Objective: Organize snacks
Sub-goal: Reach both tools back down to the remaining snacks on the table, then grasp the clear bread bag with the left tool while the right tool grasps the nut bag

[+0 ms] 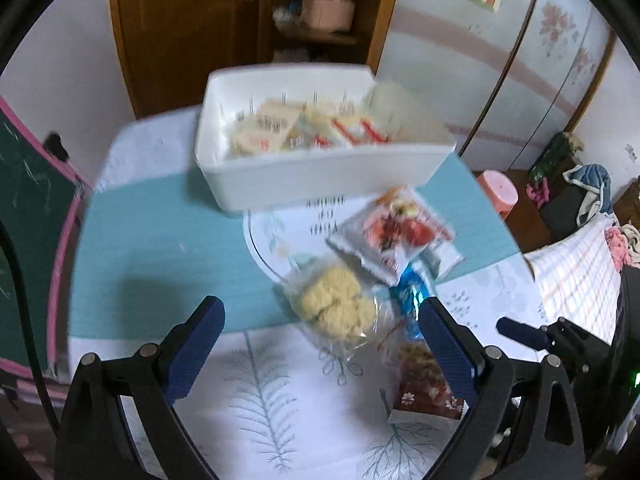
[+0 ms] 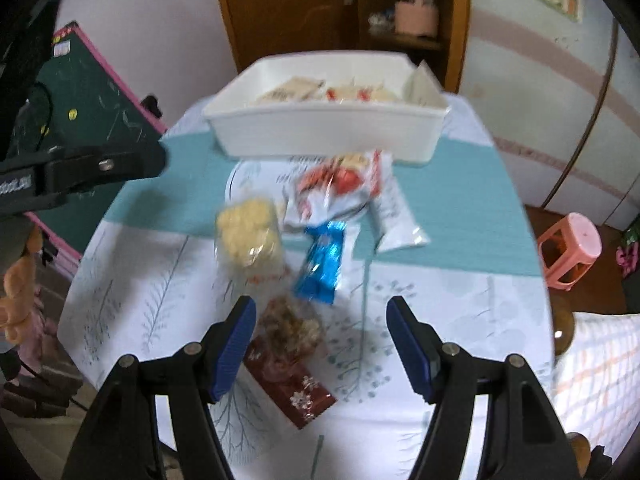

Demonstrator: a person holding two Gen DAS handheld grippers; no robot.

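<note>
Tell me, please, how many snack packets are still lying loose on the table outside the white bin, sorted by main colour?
Clear bag of yellow puffs: 1
Blue foil packet: 1
White packet with a red picture: 1
Plain white packet: 1
Dark red packet with brown snacks: 1
Total: 5 loose packets; those inside the white bin are too blurred to count.

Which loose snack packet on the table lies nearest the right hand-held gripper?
The dark red packet with white snowflakes, lying partly between the open right hand-held gripper's fingers; the shiny blue wrapper and clear bag of yellow biscuits lie farther.
</note>
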